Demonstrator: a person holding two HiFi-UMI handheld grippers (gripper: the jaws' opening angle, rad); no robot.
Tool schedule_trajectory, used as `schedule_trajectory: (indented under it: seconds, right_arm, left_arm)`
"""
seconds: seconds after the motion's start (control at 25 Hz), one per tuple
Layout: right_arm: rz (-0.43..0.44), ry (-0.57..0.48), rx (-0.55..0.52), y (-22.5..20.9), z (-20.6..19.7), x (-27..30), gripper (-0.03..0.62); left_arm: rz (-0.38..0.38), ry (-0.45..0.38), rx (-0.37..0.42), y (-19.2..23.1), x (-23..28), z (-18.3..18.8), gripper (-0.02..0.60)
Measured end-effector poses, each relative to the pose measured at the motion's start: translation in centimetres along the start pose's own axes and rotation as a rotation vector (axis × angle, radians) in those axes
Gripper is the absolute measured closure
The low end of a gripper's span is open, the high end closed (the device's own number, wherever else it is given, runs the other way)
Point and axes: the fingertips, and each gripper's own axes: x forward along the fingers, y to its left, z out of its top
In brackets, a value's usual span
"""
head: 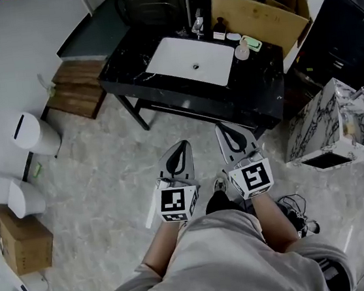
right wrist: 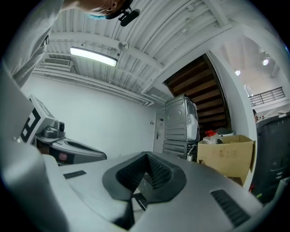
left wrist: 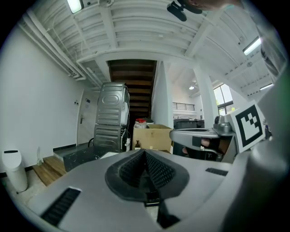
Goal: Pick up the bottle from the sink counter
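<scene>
Both claws pinched together, ribbed black pads meeting, nothing between them: left claw (head: 181, 147), right claw (head: 223, 128), over the pale veined stone floor (head: 104, 157). I see the bottle (head: 219, 29), small and dark, upright on the glossy black marbled surface (head: 264, 88). It is at 1 o'clock of the white rectangular basin (head: 191, 61), near the chrome tap (head: 198, 23), and at 12 o'clock from both claws, well apart

A mock bathroom corner in a storage-ish space, given away by the sink counter (head: 264, 88), basin (head: 181, 55) and cardboard box (head: 255, 17).
</scene>
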Motion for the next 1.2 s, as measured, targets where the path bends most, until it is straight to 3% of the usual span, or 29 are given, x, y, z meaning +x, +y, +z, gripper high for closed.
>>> schedule_trajectory:
  seconds: [0.4,0.64,1.0,1.2]
  right_arm:
    - [0.031,0.058,-0.018,-8.5,-3.8,4.7,0.585]
    - [-0.024,0.109,0.071,-13.7,-6.3,4.7,0.585]
    - [-0.066,0.193,0.092,-15.9,-9.6,6.3,0.585]
    - [-0.149,0.255,0.082,-17.6,-10.8,8.4,0.585]
  left_arm:
    - [-0.018,0.124,-0.032,-0.1,10.2,-2.0,0.569]
    - [-0.073,0.190,-0.040,-2.4,14.8,-3.5,0.568]
    - [-0.116,0.245,-0.073,-0.6,18.6,-6.0,0.569]
    - [-0.221,0.259,-0.086,1.2,22.5,-6.3,0.568]
